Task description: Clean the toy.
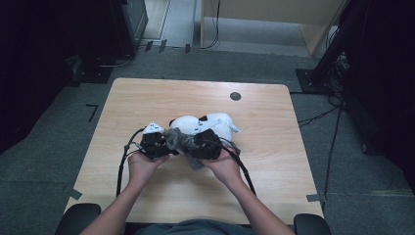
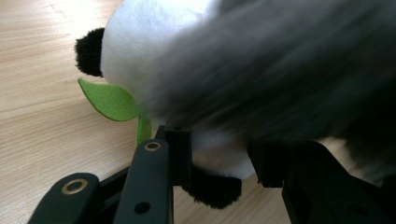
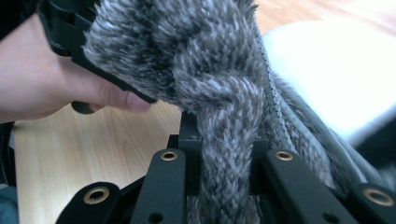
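Note:
A grey fuzzy knitted cloth (image 1: 180,139) hangs stretched between my two grippers above the middle of the wooden table (image 1: 147,98). My left gripper (image 1: 164,144) grips its left end, and in the left gripper view the cloth (image 2: 280,70) is a blur across the jaw tips of that gripper (image 2: 217,144). My right gripper (image 3: 224,140) is shut on a thick twisted fold of the cloth (image 3: 219,70). Just behind the cloth lies a black and white panda plush (image 1: 210,123) with a green felt leaf (image 2: 109,100).
A hand (image 3: 46,79) holds the left gripper close by in the right gripper view. A small round black disc (image 1: 235,96) sits in the table's far right part. Cables trail from both grippers to the near edge. Dark stands and cables surround the table.

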`<state>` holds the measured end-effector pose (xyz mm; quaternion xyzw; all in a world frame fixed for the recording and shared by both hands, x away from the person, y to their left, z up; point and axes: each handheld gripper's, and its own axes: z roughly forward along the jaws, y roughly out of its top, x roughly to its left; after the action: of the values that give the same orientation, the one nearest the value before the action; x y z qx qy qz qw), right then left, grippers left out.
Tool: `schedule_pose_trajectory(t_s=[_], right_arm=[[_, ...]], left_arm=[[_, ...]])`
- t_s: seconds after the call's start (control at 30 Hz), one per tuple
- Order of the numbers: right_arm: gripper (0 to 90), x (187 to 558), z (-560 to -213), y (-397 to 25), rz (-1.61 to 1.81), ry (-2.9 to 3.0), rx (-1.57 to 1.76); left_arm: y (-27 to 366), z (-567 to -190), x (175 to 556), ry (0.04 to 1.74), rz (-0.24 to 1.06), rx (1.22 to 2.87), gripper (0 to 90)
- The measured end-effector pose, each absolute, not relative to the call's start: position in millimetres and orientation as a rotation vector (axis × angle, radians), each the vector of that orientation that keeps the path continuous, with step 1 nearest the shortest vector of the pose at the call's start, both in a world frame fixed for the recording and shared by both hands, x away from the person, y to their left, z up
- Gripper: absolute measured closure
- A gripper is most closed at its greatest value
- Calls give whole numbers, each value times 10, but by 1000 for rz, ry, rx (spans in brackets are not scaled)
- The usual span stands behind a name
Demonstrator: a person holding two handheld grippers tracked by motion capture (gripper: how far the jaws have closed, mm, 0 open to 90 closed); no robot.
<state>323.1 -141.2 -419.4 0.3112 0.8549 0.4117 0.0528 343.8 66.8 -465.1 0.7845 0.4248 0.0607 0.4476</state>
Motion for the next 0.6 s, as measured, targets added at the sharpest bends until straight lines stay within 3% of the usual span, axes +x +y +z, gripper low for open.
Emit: schedule_pose_trajectory(t_s=[0.13,0.6], right_arm=[[772,3311,-4341,-1287,1274,2622,962],[772,3223,-4525,-1572,1057,2717,930]], left_arm=[[691,-4662,3445,1065,150,1949,655],[684,-4650,3428,1054,150,1952,658]])
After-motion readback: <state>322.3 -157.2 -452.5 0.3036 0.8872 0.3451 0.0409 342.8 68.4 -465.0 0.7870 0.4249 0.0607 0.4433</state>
